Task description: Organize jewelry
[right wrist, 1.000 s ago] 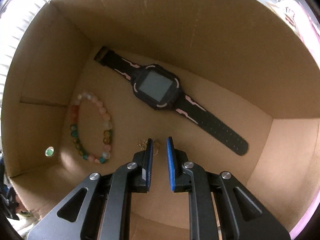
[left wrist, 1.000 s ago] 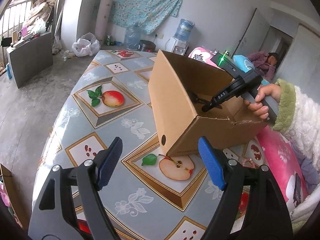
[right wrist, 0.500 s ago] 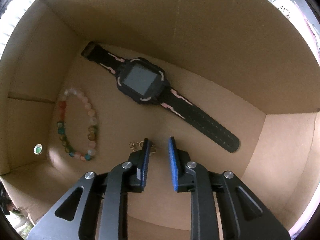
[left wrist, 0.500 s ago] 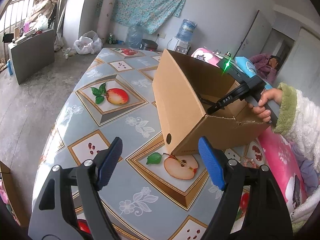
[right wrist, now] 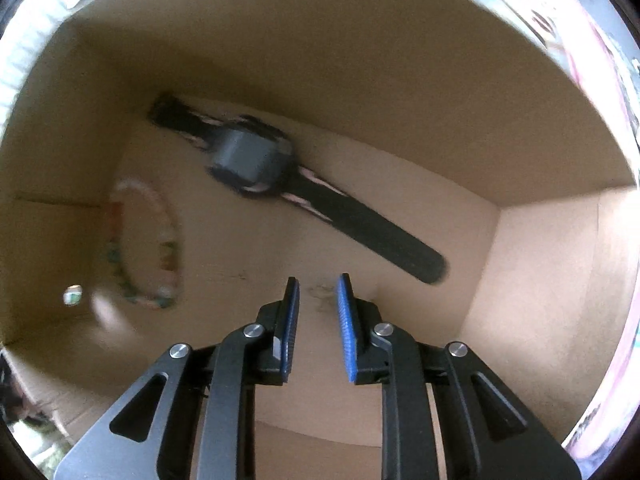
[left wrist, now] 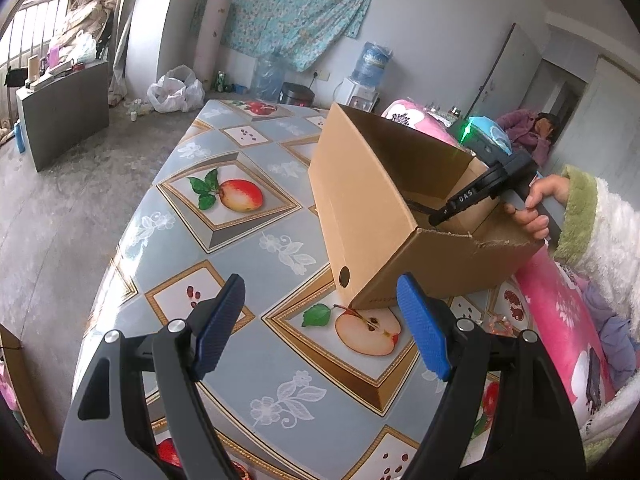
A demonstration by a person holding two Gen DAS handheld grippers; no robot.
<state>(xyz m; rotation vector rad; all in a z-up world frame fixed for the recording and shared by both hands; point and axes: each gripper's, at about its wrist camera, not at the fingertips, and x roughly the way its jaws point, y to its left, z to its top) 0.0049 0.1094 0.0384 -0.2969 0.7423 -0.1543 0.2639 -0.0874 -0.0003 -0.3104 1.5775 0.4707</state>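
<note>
Two blurred pieces, seemingly inside box

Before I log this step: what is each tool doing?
Left tool: open, holding nothing, above the table.
Right tool: open, empty, inside the cardboard box.
</note>
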